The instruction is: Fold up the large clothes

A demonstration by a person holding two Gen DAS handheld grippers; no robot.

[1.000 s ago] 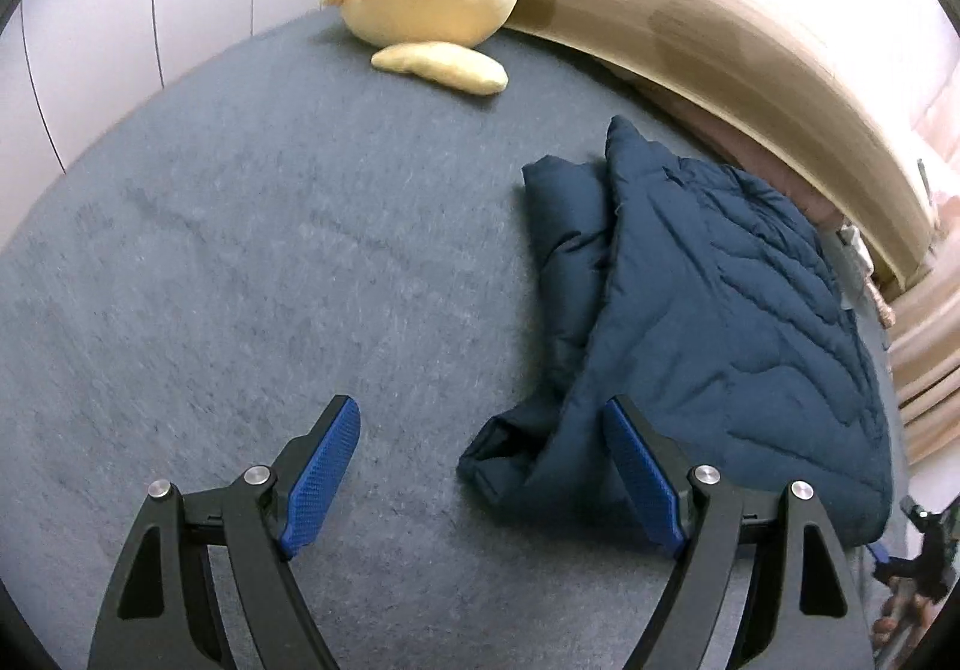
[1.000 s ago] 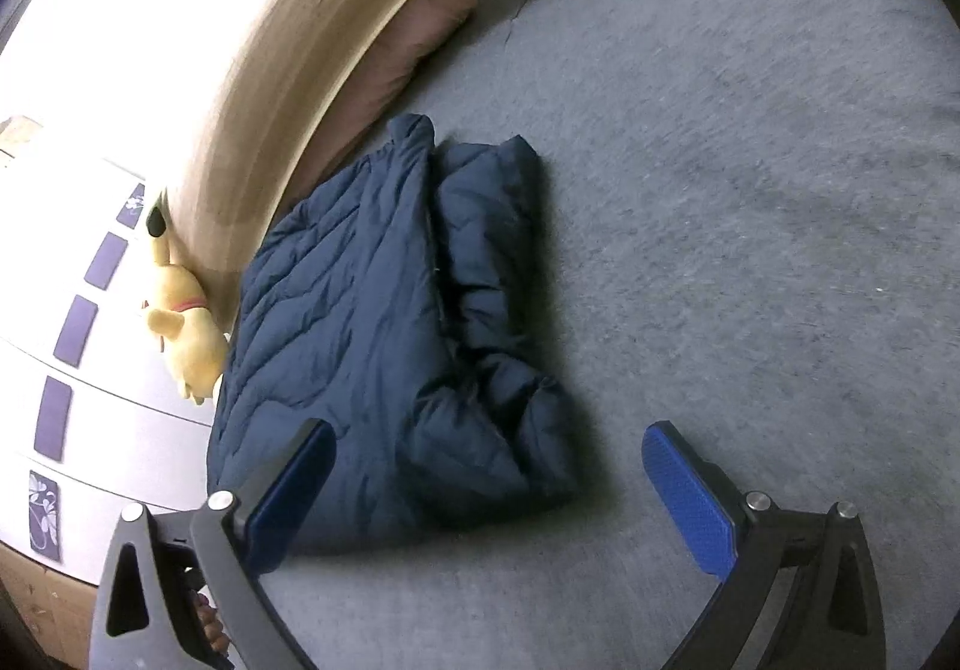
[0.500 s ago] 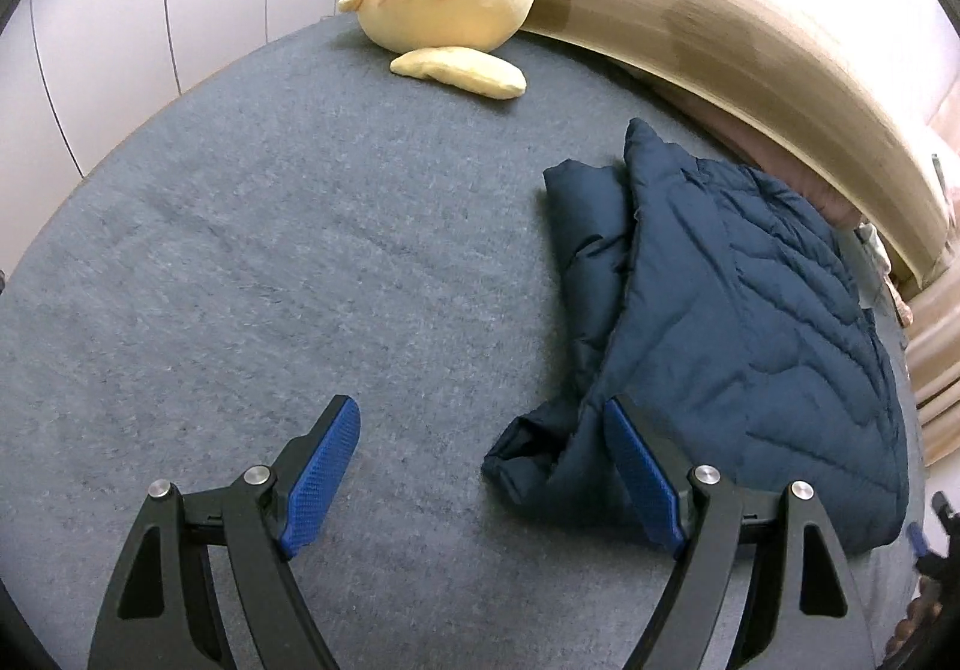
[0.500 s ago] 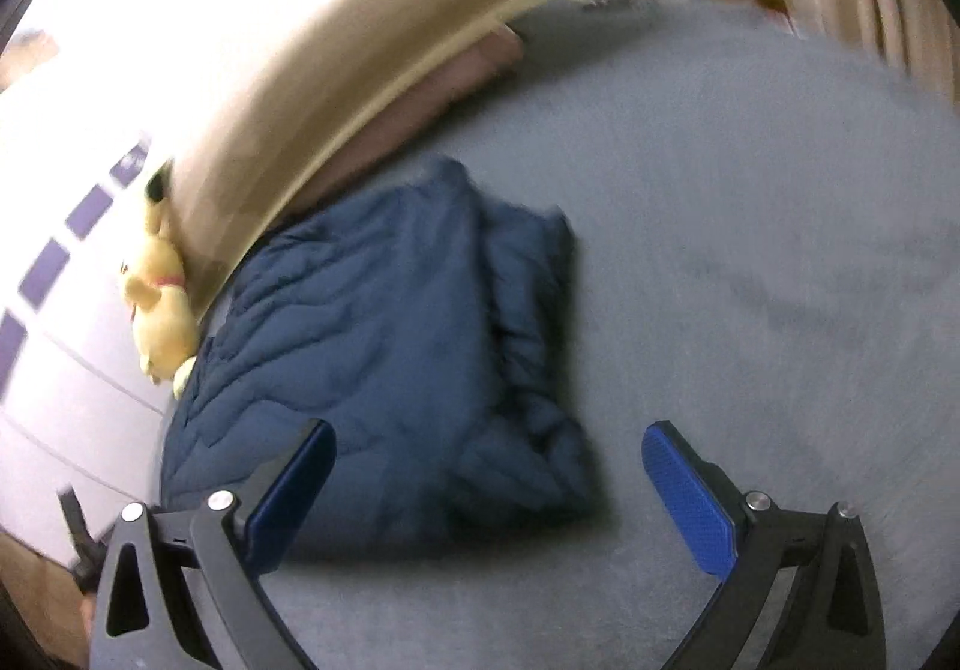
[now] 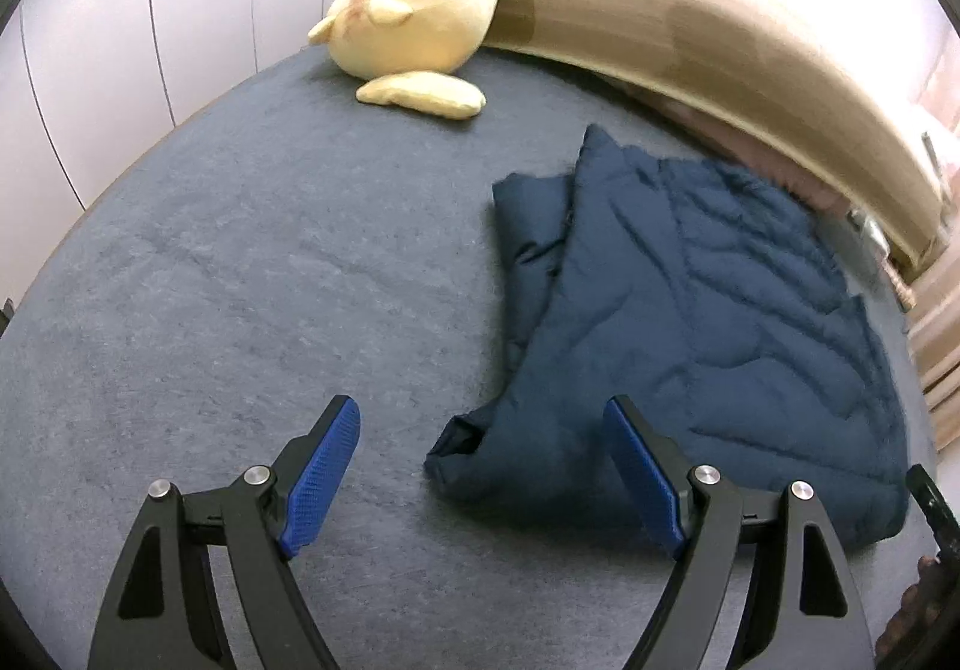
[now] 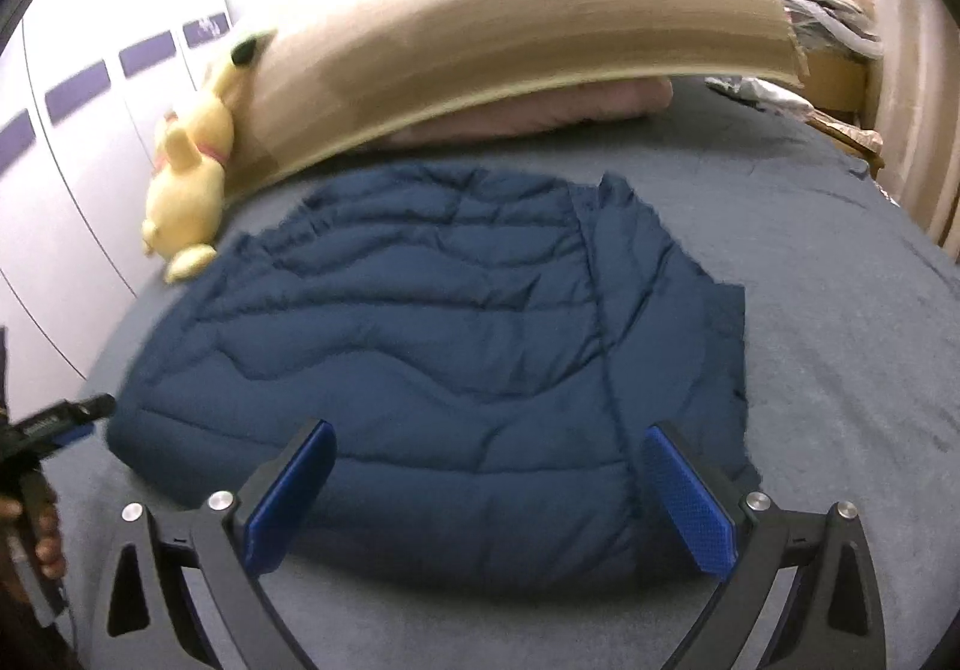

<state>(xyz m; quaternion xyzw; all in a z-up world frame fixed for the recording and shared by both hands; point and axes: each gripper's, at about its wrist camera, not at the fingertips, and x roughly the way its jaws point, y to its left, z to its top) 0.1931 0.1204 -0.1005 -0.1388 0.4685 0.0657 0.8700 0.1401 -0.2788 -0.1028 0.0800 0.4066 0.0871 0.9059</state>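
A dark blue quilted jacket lies folded on the grey bed, its sleeve cuff poking out toward me. My left gripper hovers open above that cuff, holding nothing. In the right wrist view the same jacket fills the middle, and my right gripper stands open over its near folded edge with nothing pinched. At the left edge of that view the left gripper shows with a hand behind it.
A yellow plush toy leans on the wooden headboard at the head of the bed. A pink pillow sits under the headboard. White wardrobe doors stand to the left. Crumpled clutter lies at the far right.
My right gripper has swung and rolled round the jacket, now facing the headboard squarely across the long folded edge. The left gripper crept slightly forward; the plush looms larger. Both stayed open.
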